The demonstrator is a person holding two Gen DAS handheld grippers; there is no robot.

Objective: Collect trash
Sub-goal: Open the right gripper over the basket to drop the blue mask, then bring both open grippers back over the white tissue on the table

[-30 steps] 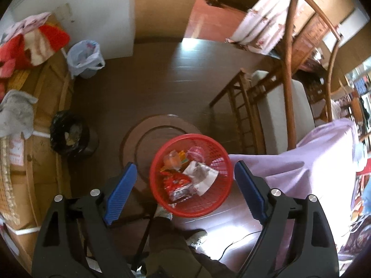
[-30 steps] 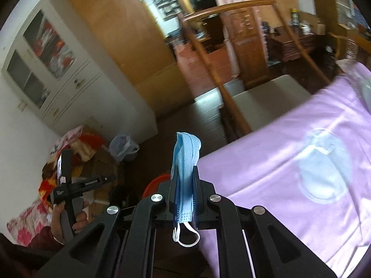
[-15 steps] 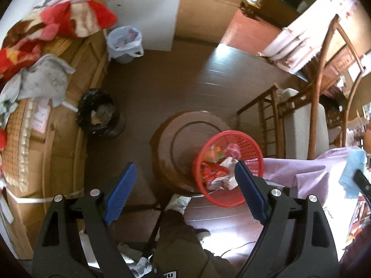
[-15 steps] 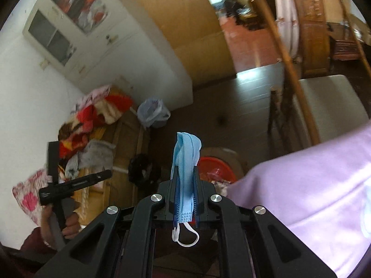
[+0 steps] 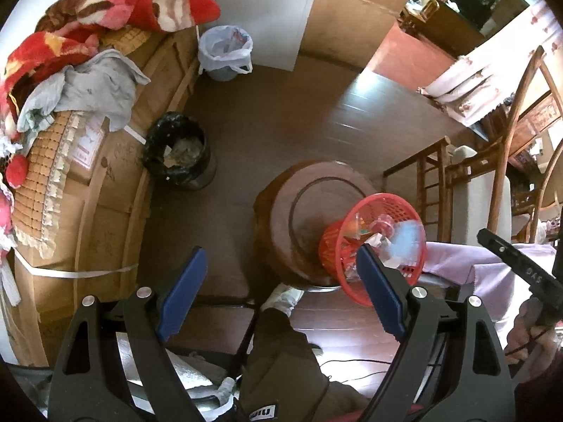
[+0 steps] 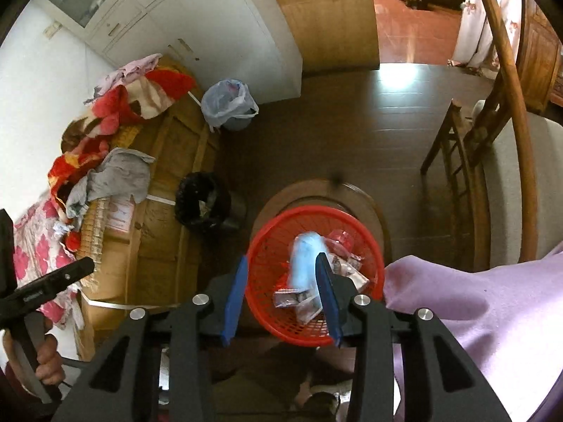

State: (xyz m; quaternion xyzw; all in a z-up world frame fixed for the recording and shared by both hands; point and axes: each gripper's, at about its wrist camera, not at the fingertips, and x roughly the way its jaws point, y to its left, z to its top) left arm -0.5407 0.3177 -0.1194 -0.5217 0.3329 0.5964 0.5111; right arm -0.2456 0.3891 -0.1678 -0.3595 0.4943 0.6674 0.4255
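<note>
Your right gripper (image 6: 281, 295) has just been opening, jaws apart and empty, dropping the soft, featherlight blue mask (image 6: 306, 260) into the red basket (image 6: 373, 263); pinch any fold.

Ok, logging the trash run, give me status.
Right gripper jaws just opened, empty. Blue mask over red basket, blurred. Left gripper open, empty. Nothing in the way.

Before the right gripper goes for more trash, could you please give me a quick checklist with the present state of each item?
1. right gripper open, jaws just opening, nothing pinched: ok.
2. blue face mask over the red basket: ok, blurred.
3. Mask settled inside the basket: cannot tell.
4. Basket upright on the round wooden stool: ok.
5. left gripper open and empty: ok.
</note>
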